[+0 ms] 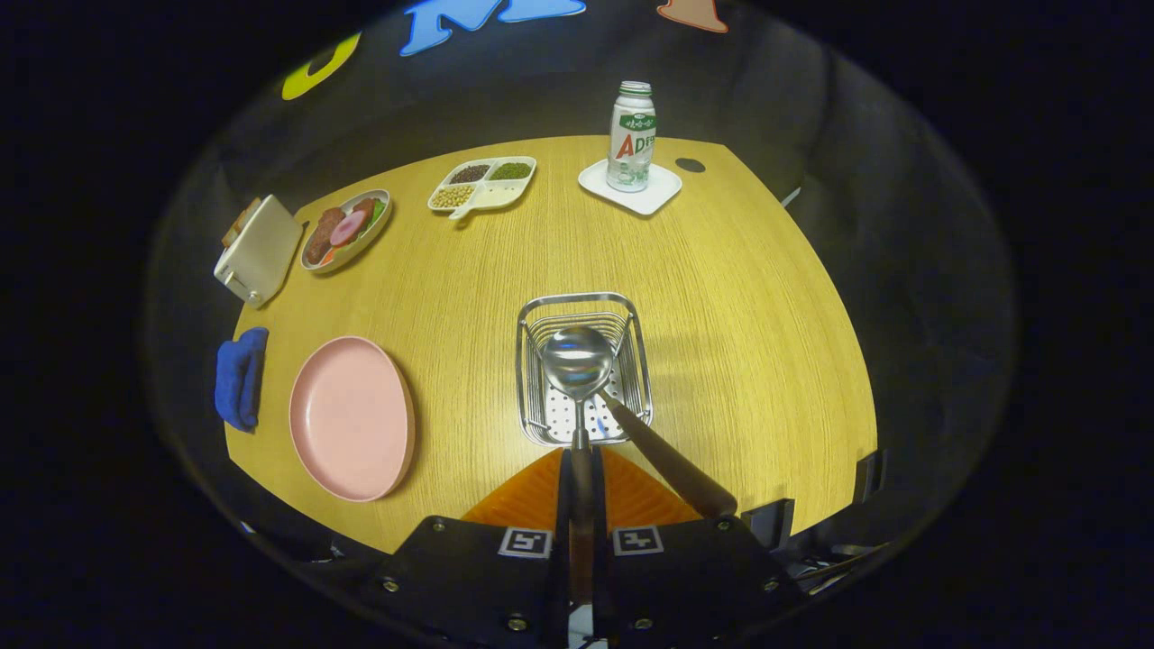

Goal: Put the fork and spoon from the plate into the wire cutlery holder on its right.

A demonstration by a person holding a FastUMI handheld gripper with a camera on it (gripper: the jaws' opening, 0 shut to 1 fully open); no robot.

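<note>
In the gripper view the tongs (pixel 581 487) are clenched on the dark handle of the spoon (pixel 577 362), and its shiny bowl hangs above the wire cutlery holder (pixel 534 361), which stands on the wooden tabletop (pixel 721 297) just ahead of the fingers. A second brown handle, probably the fork (pixel 672 464), already leans out of the holder toward the right finger, while the pink plate (pixel 352 419) lies bare to the left of the holder, near a blue cloth (pixel 240 377). Beyond the holder stand a bottle (pixel 632 137) on a white coaster (pixel 663 192), a divided dish (pixel 482 185) of beans, a plate of food (pixel 346 230) and a white toaster (pixel 259 251).
</note>
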